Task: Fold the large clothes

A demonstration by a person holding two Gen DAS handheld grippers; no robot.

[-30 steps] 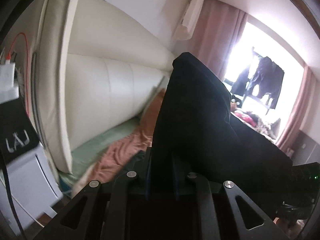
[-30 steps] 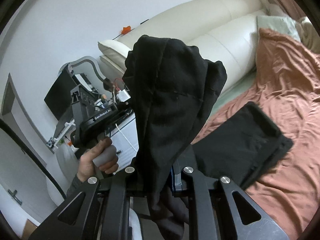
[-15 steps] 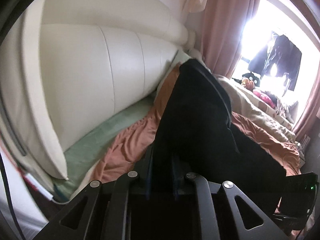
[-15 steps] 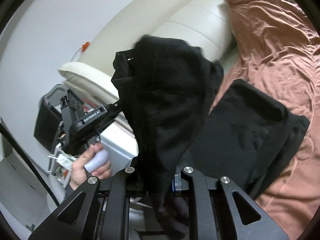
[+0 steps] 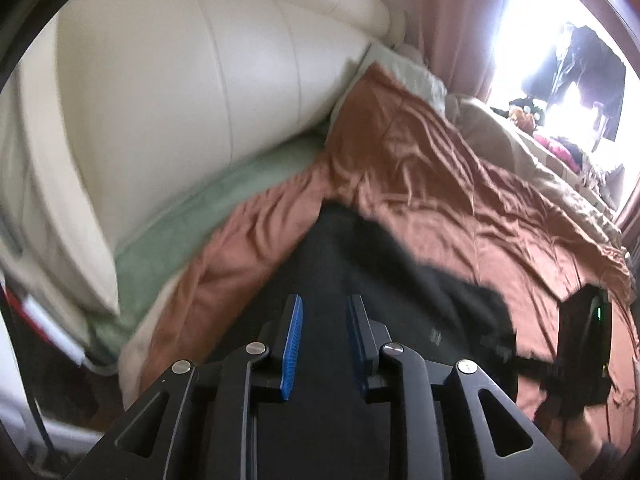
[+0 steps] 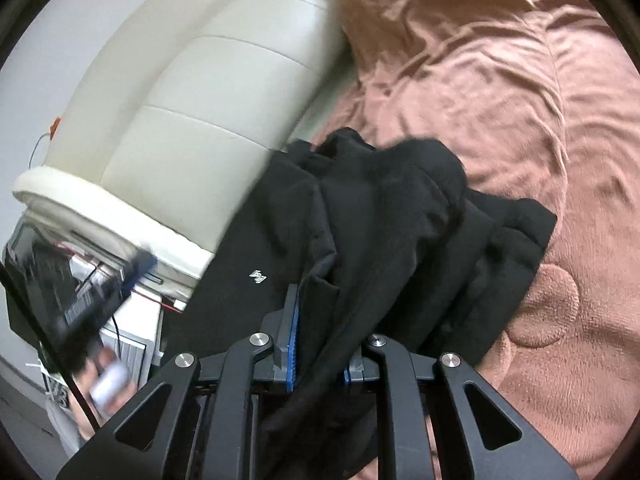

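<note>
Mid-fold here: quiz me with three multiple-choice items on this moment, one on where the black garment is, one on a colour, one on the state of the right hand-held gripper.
1. Where does the black fabric garment lie?
A. On the rust-pink bedspread, beside the cream headboard
B. On the floor
C. Hung at the window

2. What colour are the pads on the left hand-held gripper?
A. Red
B. Blue
C. White

3. What is the right hand-held gripper doing?
A. Standing open and empty
B. Clamped on a fold of the garment
C. Holding a pillow

Answers:
1 A: the garment spreads over the rust-pink bedspread next to the cream padded headboard.
2 B: blue ribbed pads show, opening, with nothing pinched between them.
3 B: black cloth passes between its closed fingers.
</note>
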